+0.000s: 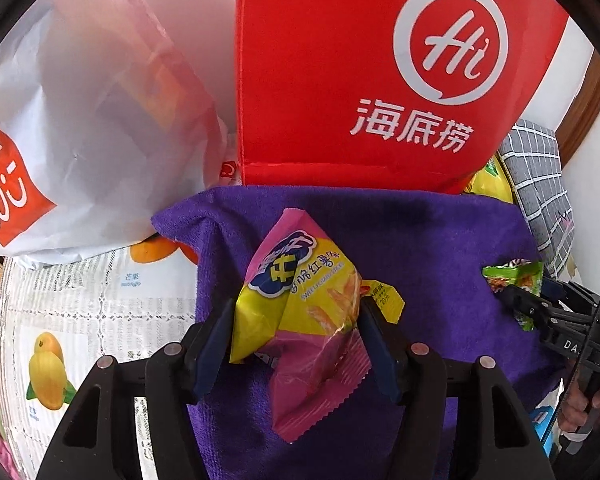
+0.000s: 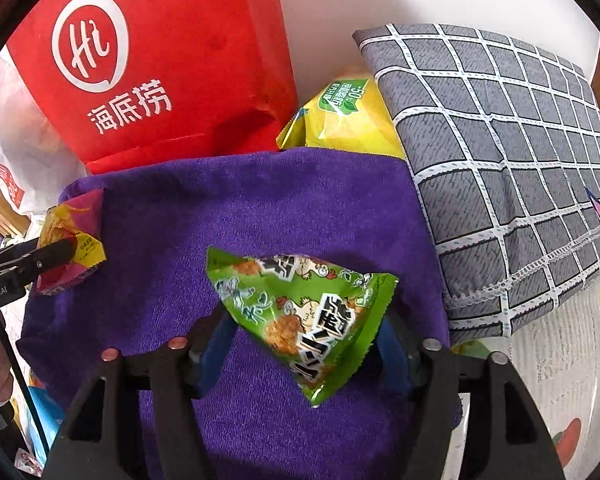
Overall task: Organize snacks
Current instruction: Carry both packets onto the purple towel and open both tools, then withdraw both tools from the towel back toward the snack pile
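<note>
My left gripper (image 1: 296,320) is shut on a pink and yellow sweet potato stick packet (image 1: 300,312) and holds it over the purple towel (image 1: 420,240). The packet also shows at the left of the right wrist view (image 2: 70,236). My right gripper (image 2: 304,332) is shut on a green snack packet (image 2: 308,312) over the same towel (image 2: 260,208). The green packet and right gripper show at the right of the left wrist view (image 1: 514,280).
A red Haidilao bag (image 1: 360,72) stands behind the towel. A white plastic bag (image 1: 80,120) is at the left. A grey checked cushion (image 2: 500,160) lies at the right, with a yellow snack bag (image 2: 348,116) beside it. A fruit-print tablecloth (image 1: 80,320) covers the table.
</note>
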A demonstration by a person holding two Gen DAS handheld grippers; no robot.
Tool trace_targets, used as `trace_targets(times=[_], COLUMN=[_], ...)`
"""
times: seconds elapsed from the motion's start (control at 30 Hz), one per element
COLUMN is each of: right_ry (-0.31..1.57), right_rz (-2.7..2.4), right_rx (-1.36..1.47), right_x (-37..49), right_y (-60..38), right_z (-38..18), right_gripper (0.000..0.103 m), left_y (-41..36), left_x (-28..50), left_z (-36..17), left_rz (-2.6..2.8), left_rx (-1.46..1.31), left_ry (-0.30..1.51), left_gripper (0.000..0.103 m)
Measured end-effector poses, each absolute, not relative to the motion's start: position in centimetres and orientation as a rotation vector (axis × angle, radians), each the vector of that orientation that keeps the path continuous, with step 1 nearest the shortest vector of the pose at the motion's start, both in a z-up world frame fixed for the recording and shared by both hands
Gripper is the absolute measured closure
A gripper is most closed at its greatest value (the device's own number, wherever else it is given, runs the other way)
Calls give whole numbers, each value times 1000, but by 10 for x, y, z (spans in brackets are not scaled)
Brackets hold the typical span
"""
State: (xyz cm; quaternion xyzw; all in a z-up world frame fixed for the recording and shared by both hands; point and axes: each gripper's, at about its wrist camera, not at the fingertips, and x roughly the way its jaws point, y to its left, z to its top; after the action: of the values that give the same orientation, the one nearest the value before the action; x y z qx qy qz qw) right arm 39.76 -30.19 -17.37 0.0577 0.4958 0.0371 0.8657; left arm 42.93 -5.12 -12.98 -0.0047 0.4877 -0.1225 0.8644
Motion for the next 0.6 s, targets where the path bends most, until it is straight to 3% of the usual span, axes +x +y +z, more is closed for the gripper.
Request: trace_targets(times=[0.2,0.33,0.6], right_ry=[1001,974,895], right_rz=[73,74,-4], right_rx=[107,95,60], right_x=[377,362,317], right_y=[-306,-307,-307], right_z=[-154,-136,-95], right_gripper=[15,10,10], left_y=[-57,-59,-41], left_x=[418,404,366], left_z=[-118,-107,-87], left_rz=[-241,-243,-233], left_rx=[8,22,2], left_ry=[980,962,930], left_gripper=[15,13,13])
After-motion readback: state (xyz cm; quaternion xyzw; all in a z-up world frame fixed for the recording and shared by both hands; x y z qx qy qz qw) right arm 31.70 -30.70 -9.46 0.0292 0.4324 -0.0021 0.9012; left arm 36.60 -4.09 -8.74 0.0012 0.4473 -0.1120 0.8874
